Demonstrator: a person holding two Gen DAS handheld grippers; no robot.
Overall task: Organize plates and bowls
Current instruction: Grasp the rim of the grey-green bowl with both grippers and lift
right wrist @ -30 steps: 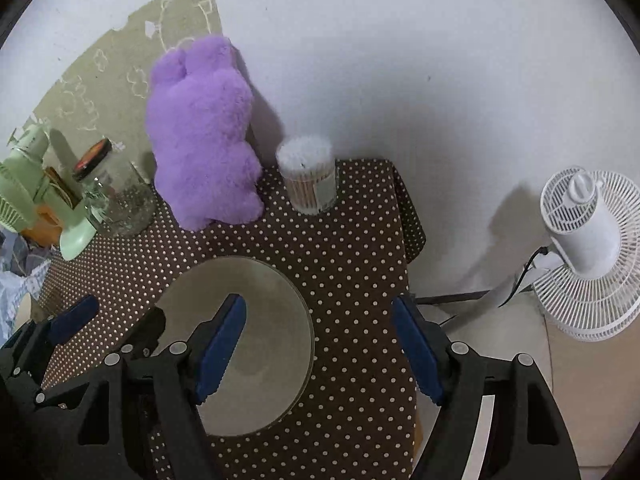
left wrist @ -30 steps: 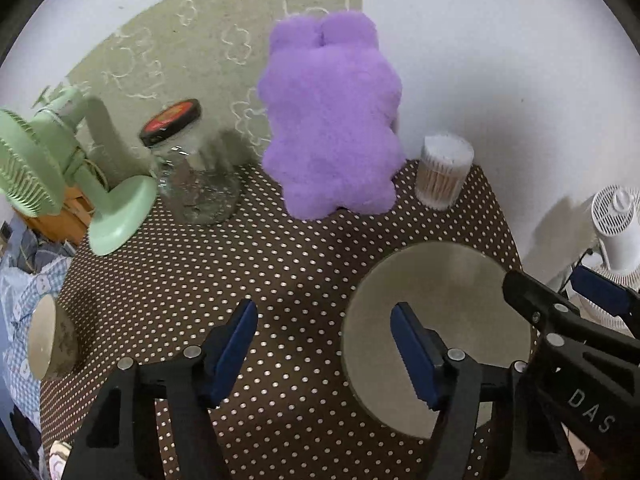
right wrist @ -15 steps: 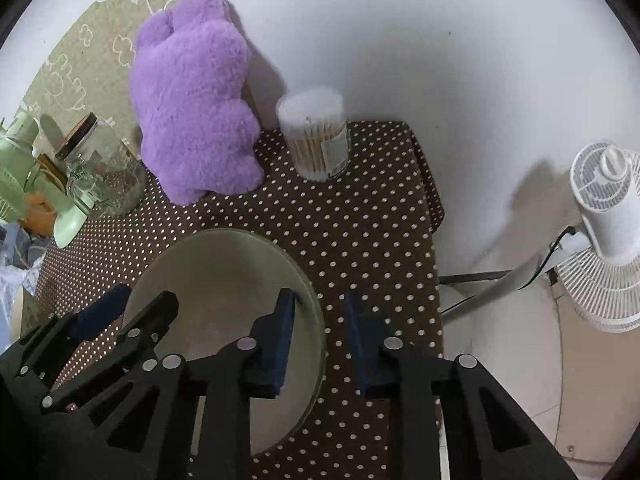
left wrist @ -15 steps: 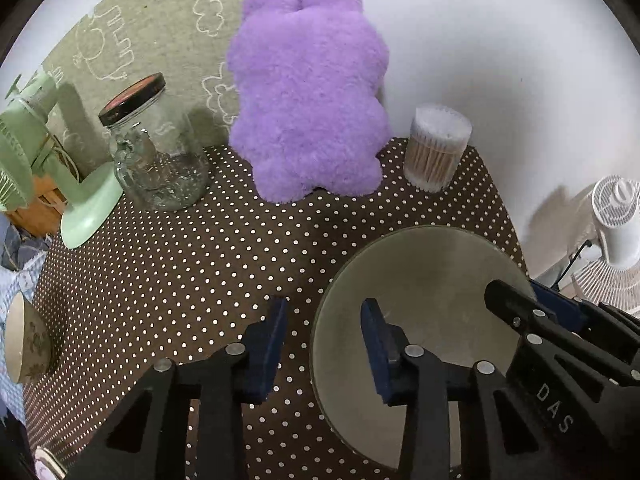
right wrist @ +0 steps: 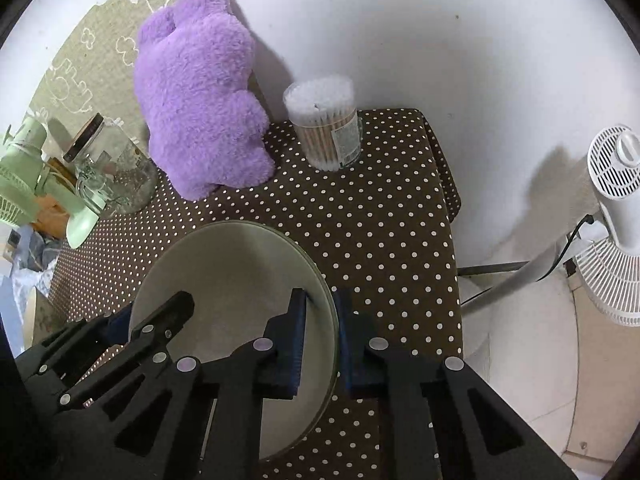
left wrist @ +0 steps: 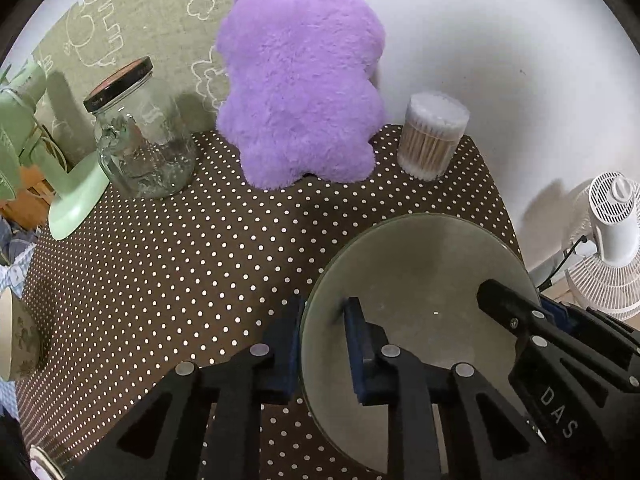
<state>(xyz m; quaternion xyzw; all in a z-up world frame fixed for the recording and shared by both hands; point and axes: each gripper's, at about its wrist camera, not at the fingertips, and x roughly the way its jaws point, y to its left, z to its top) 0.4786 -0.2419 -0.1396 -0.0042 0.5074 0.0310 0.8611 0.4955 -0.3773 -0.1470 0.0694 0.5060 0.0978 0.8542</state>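
A round grey-green plate [left wrist: 420, 280] lies on the brown polka-dot tablecloth [left wrist: 180, 264]. My left gripper [left wrist: 324, 320] is shut on the plate's left rim, one finger inside, one outside. My right gripper [right wrist: 322, 308] is shut on the same plate's [right wrist: 232, 264] right rim, and it also shows at the right of the left wrist view. A beige bowl [left wrist: 16, 340] with a faint pattern sits at the table's far left edge.
A purple plush toy [left wrist: 300, 80] stands against the back wall. Beside it are a tub of cotton swabs [left wrist: 432, 136], a glass jar [left wrist: 140, 132] and a green desk fan [left wrist: 48, 160]. A white floor fan [right wrist: 616, 220] stands right of the table.
Both grippers moved forward and closed from wide open onto opposite rims of the plate.
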